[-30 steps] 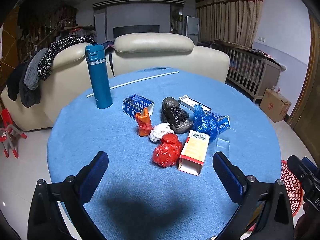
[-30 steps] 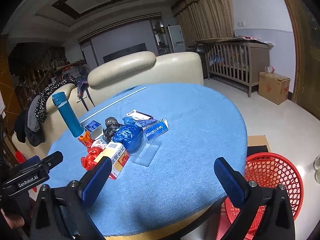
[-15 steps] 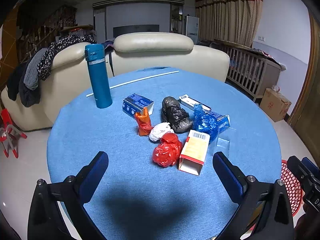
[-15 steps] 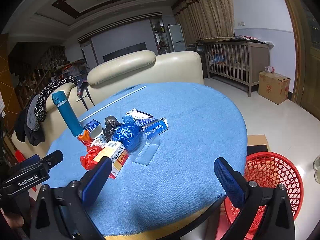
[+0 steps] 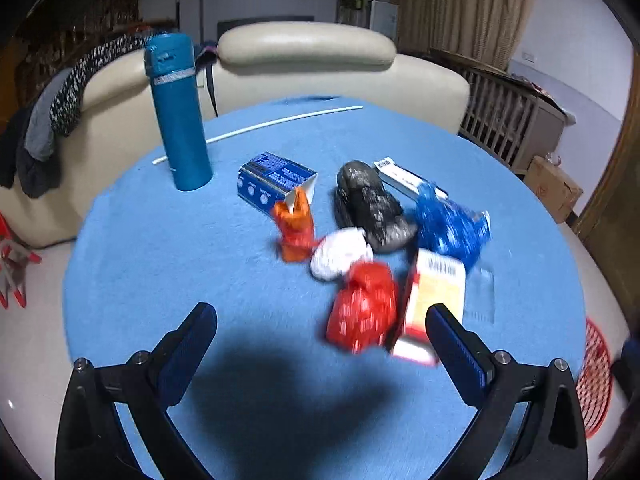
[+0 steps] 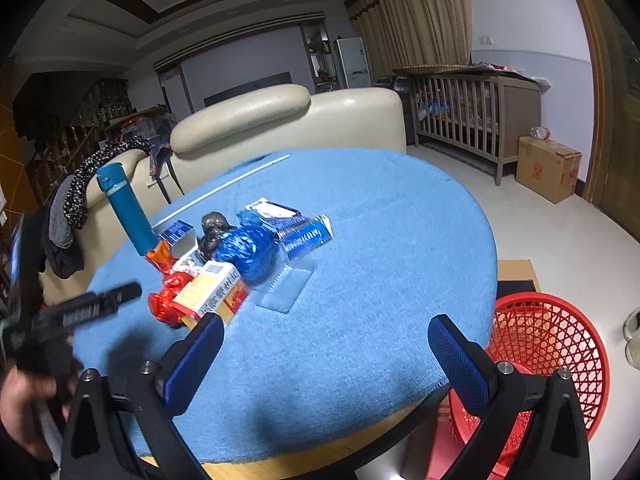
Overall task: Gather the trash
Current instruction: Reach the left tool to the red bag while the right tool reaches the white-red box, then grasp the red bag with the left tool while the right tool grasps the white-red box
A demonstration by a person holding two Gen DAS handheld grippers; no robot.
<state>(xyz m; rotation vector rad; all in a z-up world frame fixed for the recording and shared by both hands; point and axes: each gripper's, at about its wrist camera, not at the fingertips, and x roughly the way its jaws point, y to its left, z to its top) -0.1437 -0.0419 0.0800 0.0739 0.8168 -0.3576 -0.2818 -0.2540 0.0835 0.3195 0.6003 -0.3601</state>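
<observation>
A round table (image 5: 160, 264) with a blue cloth holds a small heap of trash near its middle. The left gripper (image 5: 320, 336) hangs low over the near edge with its two blue fingers (image 5: 188, 344) spread wide and nothing between them. Just past its right finger lies a red bag (image 5: 362, 308), crumpled into a shiny ball (it looks blurry here). Touching the bag on the right is a yellow box (image 5: 434, 300) with a red edge and a barcode on top, lying flat.

A little farther off sits a white wad (image 5: 340, 252), and left of it an orange wrapper (image 5: 295, 228) that stands up like a little cone. Behind the orange one is a blue box (image 5: 276, 180) with an open flap. A black bag (image 5: 370, 206) lies in a lump in the middle, and a blue bag (image 5: 448, 228) is bunched up to its right. A flat clear sheet (image 6: 286, 284) lies on the cloth beside the blue bag.

A tall blue bottle (image 5: 178, 112) stands upright at the far left, well apart from the heap. A thin white stick (image 5: 264, 126) lies behind it.

The right gripper (image 6: 326, 356) hangs over the near right edge of the table, fingers also wide apart and holding nothing. A red basket (image 6: 548, 360) sits on the floor down to the right of the table.
</observation>
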